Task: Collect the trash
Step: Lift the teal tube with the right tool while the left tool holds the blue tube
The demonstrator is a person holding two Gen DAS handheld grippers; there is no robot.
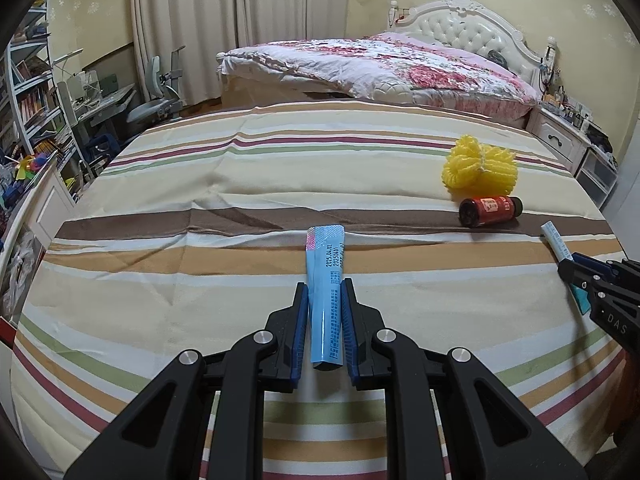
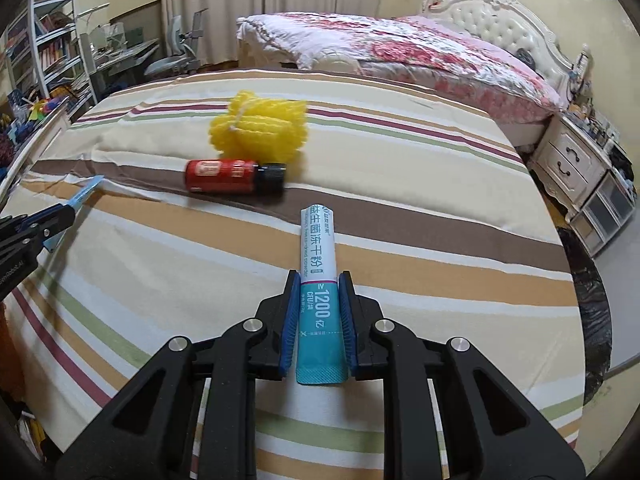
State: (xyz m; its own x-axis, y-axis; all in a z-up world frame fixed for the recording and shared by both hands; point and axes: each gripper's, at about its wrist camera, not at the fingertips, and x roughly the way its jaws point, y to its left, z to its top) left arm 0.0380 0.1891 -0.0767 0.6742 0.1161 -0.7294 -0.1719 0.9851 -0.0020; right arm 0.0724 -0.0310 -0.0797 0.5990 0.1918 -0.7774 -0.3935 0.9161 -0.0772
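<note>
My left gripper point(image 1: 324, 292) is shut on a light blue sachet point(image 1: 325, 276) that sticks out forward over the striped bed cover. My right gripper point(image 2: 319, 282) is shut on a white and teal sachet point(image 2: 318, 252). A red bottle with a black cap point(image 2: 232, 177) lies on its side on the brown stripe; it also shows in the left wrist view point(image 1: 490, 210). A yellow foam net point(image 2: 260, 130) lies just behind the bottle, also in the left wrist view point(image 1: 480, 168). Each gripper shows at the edge of the other's view, the right point(image 1: 568, 268) and the left point(image 2: 66, 210).
The striped bed cover point(image 1: 200, 184) spans the near bed. A second bed with a floral quilt point(image 1: 380, 68) stands behind. A white nightstand point(image 2: 572, 160) is at the right, a desk, chair and bookshelves point(image 1: 36, 96) at the left.
</note>
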